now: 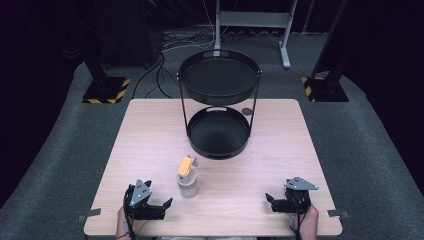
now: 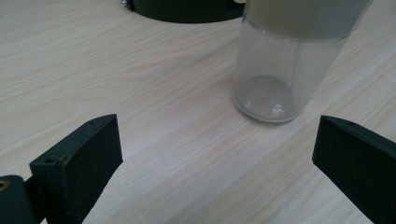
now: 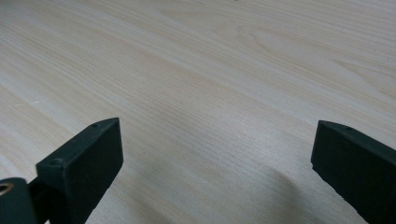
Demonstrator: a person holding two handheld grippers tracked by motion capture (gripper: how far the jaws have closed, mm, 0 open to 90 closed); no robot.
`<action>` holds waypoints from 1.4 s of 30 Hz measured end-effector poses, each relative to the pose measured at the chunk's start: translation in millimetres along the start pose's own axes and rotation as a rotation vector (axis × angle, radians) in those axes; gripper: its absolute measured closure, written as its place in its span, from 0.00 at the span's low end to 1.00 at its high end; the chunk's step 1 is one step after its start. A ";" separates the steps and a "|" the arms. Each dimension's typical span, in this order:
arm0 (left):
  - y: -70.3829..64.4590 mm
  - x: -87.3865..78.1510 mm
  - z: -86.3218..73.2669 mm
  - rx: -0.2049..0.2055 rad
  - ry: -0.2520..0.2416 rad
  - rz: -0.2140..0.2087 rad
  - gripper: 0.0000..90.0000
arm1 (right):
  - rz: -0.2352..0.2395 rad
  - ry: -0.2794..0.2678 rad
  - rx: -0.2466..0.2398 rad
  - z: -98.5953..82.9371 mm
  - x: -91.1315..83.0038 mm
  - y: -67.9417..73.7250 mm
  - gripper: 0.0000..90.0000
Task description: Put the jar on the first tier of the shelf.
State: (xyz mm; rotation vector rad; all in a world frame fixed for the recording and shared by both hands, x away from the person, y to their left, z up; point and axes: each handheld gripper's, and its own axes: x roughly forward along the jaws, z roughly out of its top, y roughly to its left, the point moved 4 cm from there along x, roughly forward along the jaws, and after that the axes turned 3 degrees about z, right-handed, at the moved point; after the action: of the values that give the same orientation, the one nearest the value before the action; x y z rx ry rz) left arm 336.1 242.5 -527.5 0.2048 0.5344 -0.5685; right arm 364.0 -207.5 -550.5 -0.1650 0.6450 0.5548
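Observation:
A clear spray bottle (image 1: 188, 181) with an orange-and-white trigger head stands upright on the wooden table (image 1: 150, 135), left of centre near the front. My left gripper (image 1: 164, 206) rests just left of it, open, its jaws pointing towards the bottle. In the left gripper view the bottle's clear base (image 2: 273, 79) stands ahead and to the right, beyond the wide-apart jaws of the gripper (image 2: 215, 154). My right gripper (image 1: 272, 201) lies open at the front right, well apart from the bottle. Between its jaws (image 3: 217, 154) lies bare wood.
A black two-tier round tray stand (image 1: 218, 153) stands at the table's far middle, its upper tray (image 1: 182, 75) raised on thin rods. A small dark disc (image 1: 246, 111) lies beside it. Black stand bases (image 1: 106, 90) and cables lie on the floor beyond.

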 end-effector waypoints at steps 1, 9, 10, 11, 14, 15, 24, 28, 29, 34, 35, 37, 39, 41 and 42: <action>-1.5 1.1 0.7 0.003 0.000 0.003 0.01 | 0.001 0.001 0.000 0.0 0.1 0.0 0.02; -12.1 8.5 9.2 -0.007 -0.023 -0.010 0.01 | 0.000 0.004 -0.003 0.0 0.3 0.2 0.02; -13.1 9.5 10.1 -0.010 -0.024 -0.009 0.01 | 0.000 0.004 -0.003 0.0 0.3 0.2 0.02; -14.1 10.6 11.1 -0.012 -0.028 -0.012 0.01 | 0.000 0.005 -0.002 0.0 0.3 0.2 0.02; -16.9 12.7 13.8 -0.019 -0.039 -0.014 0.01 | -0.001 0.005 -0.002 0.0 0.3 0.2 0.02; -18.0 13.5 14.8 -0.020 -0.042 -0.015 0.01 | -0.001 0.005 -0.002 0.0 0.3 0.2 0.02; -29.6 22.5 25.1 -0.018 -0.066 -0.029 0.00 | -0.004 0.005 -0.003 -0.1 0.3 0.4 0.02; -34.7 26.6 31.2 -0.022 -0.090 -0.019 0.00 | -0.001 0.005 -0.004 -0.1 0.3 0.3 0.02; -34.7 26.6 31.2 -0.022 -0.090 -0.019 0.00 | -0.001 0.005 -0.004 -0.1 0.3 0.3 0.02; -39.3 32.5 35.6 -0.035 -0.107 -0.012 0.00 | -0.004 0.004 -0.003 -0.1 0.2 0.4 0.02; -40.2 34.1 36.8 -0.041 -0.118 -0.003 0.00 | -0.004 0.004 -0.003 -0.1 0.2 0.5 0.02; -40.5 35.5 37.8 -0.048 -0.126 -0.001 0.00 | -0.003 0.004 -0.004 -0.1 0.2 0.4 0.02; -40.7 36.0 38.4 -0.049 -0.131 0.001 0.00 | -0.002 0.004 -0.004 -0.1 0.1 0.4 0.02; -41.4 37.0 39.8 -0.052 -0.138 0.000 0.00 | -0.002 0.004 -0.004 -0.1 0.2 0.4 0.02; -42.4 38.3 41.3 -0.053 -0.144 0.000 0.00 | -0.002 0.005 -0.004 -0.1 0.2 0.4 0.02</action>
State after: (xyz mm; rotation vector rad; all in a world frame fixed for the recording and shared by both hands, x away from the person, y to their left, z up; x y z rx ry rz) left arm 357.1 176.4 -514.7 0.1131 0.4095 -0.5637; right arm 363.8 -207.1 -550.7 -0.1704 0.6483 0.5543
